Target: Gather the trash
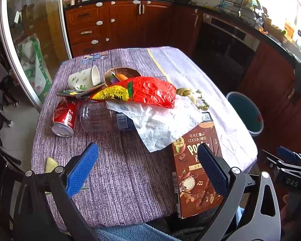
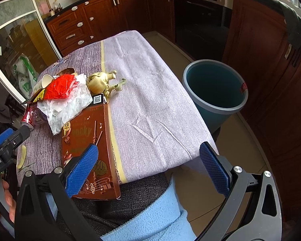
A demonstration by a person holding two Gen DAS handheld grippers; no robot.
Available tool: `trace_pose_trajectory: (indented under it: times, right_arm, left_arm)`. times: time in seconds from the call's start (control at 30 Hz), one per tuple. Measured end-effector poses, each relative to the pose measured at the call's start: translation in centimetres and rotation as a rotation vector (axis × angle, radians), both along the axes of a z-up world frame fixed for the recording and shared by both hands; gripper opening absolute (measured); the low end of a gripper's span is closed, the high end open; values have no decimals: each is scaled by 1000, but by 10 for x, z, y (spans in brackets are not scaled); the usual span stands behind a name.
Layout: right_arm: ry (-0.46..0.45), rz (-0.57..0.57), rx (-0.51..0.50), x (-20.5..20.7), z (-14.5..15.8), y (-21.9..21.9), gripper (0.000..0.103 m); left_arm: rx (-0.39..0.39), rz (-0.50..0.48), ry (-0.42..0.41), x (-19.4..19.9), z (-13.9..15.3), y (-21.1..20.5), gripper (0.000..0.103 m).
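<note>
Trash lies heaped on the table (image 1: 114,180) beside the brown Pocky box (image 1: 192,172). A white paper towel (image 1: 160,124) covers the box's far end and half hides a clear bottle (image 1: 96,116), whose label is unreadable. "COCOA NIBS" shows on the box; a red can (image 1: 64,120) lies left of the bottle. Left gripper (image 1: 148,168) and right gripper (image 2: 148,168) gape wide, empty. The bin (image 2: 214,92) stands right of the box.
</note>
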State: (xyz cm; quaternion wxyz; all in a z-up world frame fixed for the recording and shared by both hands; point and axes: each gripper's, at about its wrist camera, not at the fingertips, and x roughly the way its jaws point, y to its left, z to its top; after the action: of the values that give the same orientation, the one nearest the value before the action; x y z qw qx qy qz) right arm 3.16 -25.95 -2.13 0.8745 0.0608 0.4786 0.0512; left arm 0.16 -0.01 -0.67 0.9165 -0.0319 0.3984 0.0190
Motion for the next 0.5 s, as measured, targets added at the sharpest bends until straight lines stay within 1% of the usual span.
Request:
trace_pose_trajectory:
  times: [0.13,0.2,0.33,0.4,0.43,0.47,0.5]
  right_arm:
    - [-8,33,-6,0,0,4,97]
    - [-14,60,-12,1,0,8,97]
    - [-26,137,-23,4,-3,21,97]
    - [-6,180,-10,7,-8,27,97]
    - [6,200,0,9,-11,30,97]
    - [20,221,17,11,-15,34,97]
    - [35,238,30,12,-20,37,97]
  left_arm:
    - [29,4,-15,1,-1,4,99]
    - [59,1,-18,2,-4,5,99]
    - [78,-29,36,7,-17,2,99]
    - [73,-50,76,10,-25,0,99]
    - [51,-62,79,12,-29,-1,99]
    - [49,-77,97,14,-34,-4,99]
    - [28,-87,89,16,-38,-6,99]
